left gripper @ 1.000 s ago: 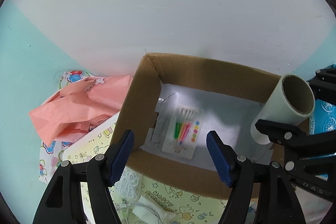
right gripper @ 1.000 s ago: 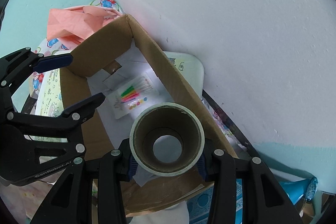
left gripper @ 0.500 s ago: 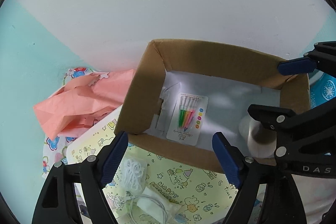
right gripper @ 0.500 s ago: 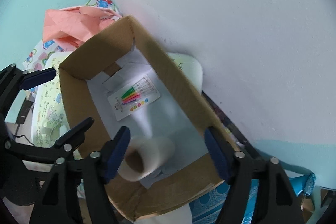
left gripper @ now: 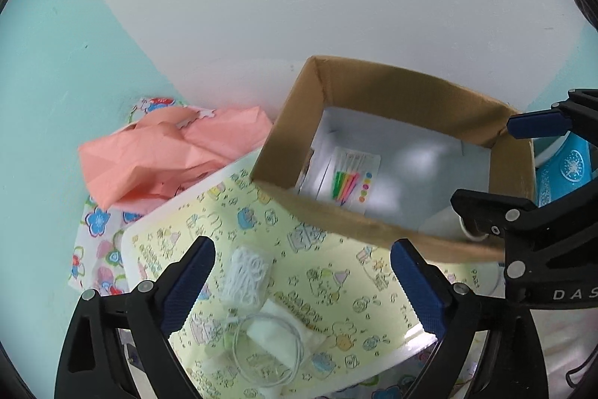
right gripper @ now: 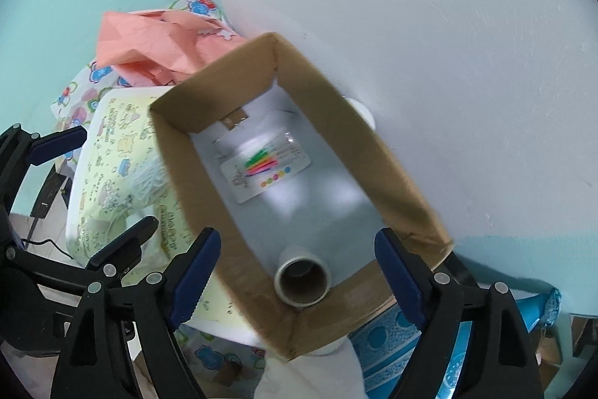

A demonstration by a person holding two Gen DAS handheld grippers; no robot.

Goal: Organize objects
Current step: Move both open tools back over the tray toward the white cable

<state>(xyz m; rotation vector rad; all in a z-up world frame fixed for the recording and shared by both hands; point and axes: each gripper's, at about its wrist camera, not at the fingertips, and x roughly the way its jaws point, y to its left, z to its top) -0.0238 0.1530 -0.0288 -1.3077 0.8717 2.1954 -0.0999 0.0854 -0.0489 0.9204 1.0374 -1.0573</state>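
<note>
A brown cardboard box stands against the wall. Inside lie a card of coloured pens and a white roll with a cardboard core, partly seen in the left wrist view. My right gripper is open and empty above the roll and also shows in the left wrist view. My left gripper is open and empty over a white string bundle and a white cable with a pouch. It also shows in the right wrist view.
A yellow cartoon-print pack bears the string and cable. Pink crumpled paper and a flower-print cloth lie to the left. A blue patterned item lies right of the box.
My right gripper opened and let the roll drop into the box, then rose. My left gripper drew back from the box to over the yellow pack.
</note>
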